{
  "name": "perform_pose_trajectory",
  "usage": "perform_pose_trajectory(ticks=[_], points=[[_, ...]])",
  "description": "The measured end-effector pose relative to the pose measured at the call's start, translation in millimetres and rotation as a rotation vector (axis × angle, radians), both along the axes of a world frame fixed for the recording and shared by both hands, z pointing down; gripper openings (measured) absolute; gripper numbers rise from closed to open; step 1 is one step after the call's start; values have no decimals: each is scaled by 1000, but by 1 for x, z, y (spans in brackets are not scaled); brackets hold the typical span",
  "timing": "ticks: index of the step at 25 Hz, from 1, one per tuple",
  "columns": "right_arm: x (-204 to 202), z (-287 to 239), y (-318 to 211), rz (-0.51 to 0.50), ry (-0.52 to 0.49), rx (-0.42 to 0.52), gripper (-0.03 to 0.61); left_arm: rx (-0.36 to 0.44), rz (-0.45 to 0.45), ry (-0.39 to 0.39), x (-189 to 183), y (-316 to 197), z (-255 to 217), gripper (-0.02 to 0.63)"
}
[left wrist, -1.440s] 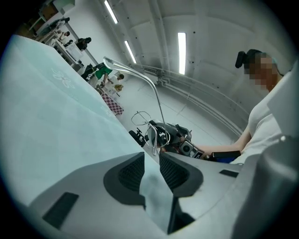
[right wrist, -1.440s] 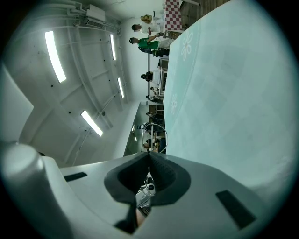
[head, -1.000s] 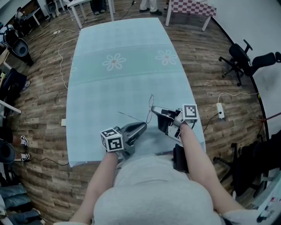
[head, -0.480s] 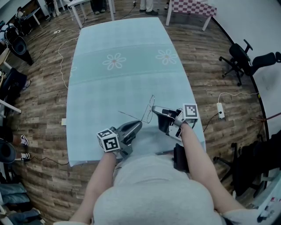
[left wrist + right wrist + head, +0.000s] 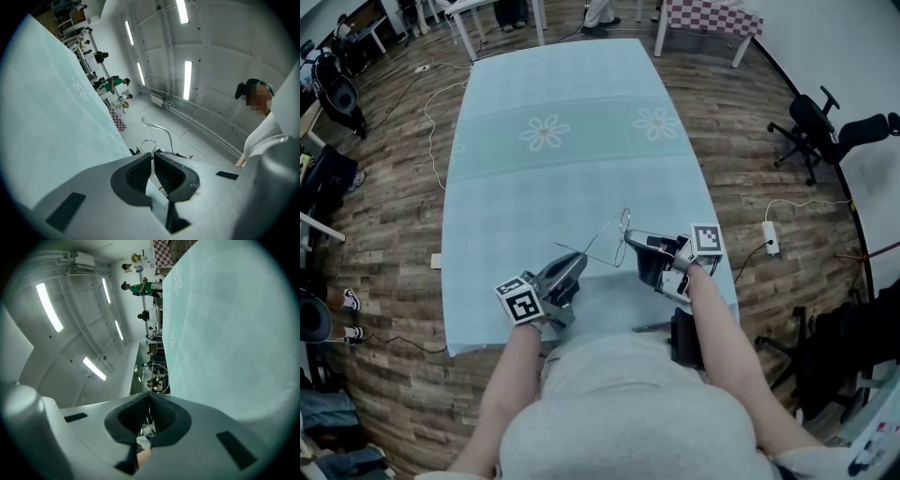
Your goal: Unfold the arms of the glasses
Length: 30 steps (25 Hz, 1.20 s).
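Thin wire-framed glasses point(image 5: 622, 232) hang just above the pale blue tablecloth point(image 5: 553, 178), near its front edge. My right gripper point(image 5: 630, 241) is shut on the frame from the right; a lens ring point(image 5: 157, 375) shows past its closed jaws point(image 5: 149, 397). My left gripper point(image 5: 578, 260) is shut on one thin arm of the glasses, which runs slantwise from its tips up to the frame. In the left gripper view the arm's curved end point(image 5: 157, 128) and a lens rim stick out beyond the shut gripper point(image 5: 153, 157).
The cloth carries flower prints point(image 5: 544, 132). An office chair point(image 5: 825, 127) and a power strip point(image 5: 771, 236) are on the wooden floor to the right. A checkered table point(image 5: 708, 17) and people's legs are at the far end.
My left gripper has drawn away to the left, toward the table's near edge, with the arm in it. That arm now stands out farther from the frame. The right gripper has kept still.
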State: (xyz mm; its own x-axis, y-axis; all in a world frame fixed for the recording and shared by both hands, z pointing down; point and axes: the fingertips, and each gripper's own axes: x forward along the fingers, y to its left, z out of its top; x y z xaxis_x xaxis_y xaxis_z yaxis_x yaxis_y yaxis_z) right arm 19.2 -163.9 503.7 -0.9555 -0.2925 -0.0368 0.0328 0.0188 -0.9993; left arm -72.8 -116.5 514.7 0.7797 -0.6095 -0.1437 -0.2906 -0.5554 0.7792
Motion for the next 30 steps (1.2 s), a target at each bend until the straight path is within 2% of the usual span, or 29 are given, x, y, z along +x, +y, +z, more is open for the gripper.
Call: perform_pose_trajectory(ticks=[5, 9, 16, 22, 26, 30], points=[[-3, 0, 5, -24, -10, -5, 12, 8, -35, 16, -14, -3, -2, 29], [-10, -1, 7, -49, -33, -10, 12, 15, -30, 31, -27, -7, -3, 29], [-15, -6, 14, -98, -57, -5, 12, 27, 17, 19, -41, -8, -7, 29], [-21, -16, 16, -117, -141, -12, 12, 58, 106, 40, -49, -4, -19, 29], [-21, -22, 18, -125, -188, -12, 12, 59, 108, 38, -56, -6, -21, 23], [-21, -21, 19, -136, -188, -10, 12, 60, 132, 85, -61, -6, -26, 21]])
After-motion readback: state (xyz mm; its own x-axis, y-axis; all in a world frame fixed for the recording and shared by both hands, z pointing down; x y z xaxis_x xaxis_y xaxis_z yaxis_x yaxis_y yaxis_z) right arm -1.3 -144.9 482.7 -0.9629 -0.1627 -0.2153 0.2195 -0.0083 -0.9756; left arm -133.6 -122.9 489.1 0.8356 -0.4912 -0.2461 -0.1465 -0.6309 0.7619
